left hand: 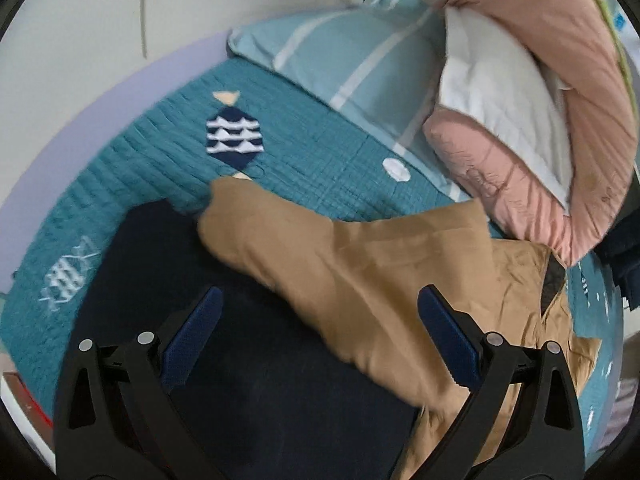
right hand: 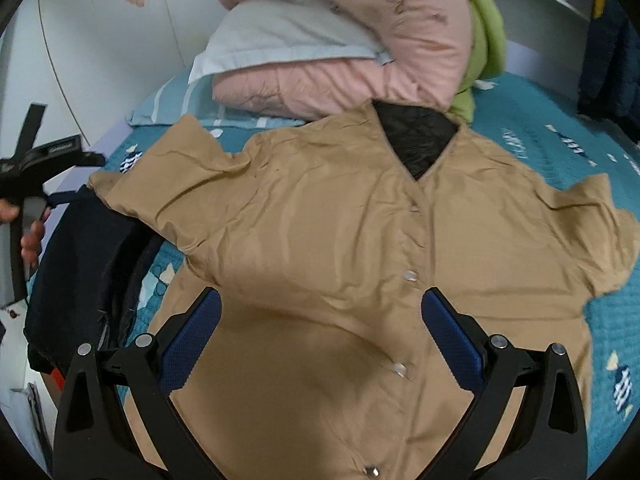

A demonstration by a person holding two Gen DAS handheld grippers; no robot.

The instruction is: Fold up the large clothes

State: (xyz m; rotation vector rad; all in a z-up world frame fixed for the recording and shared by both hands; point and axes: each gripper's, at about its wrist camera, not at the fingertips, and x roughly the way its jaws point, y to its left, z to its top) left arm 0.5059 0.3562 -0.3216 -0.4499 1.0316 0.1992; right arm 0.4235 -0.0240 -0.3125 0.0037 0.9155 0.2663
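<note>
A tan snap-front jacket (right hand: 328, 248) with a black lining at the collar lies spread front-up on a teal bed cover (right hand: 560, 132). Its left sleeve (left hand: 304, 248) lies across a dark navy garment (left hand: 256, 360) at the bed's left side. My left gripper (left hand: 320, 300) is open and empty, hovering over the navy garment and the sleeve. My right gripper (right hand: 320, 304) is open and empty above the jacket's lower front, near the snaps. The left gripper's handle also shows in the right wrist view (right hand: 36, 160), held by a hand.
A pink quilt (right hand: 360, 40) wrapped round a white pillow (right hand: 288, 36) is piled at the head of the bed, with a green cloth (right hand: 484, 40) beside it. A light blue striped pillow (left hand: 344, 56) lies by the wall. Dark clothes (right hand: 608, 60) hang at right.
</note>
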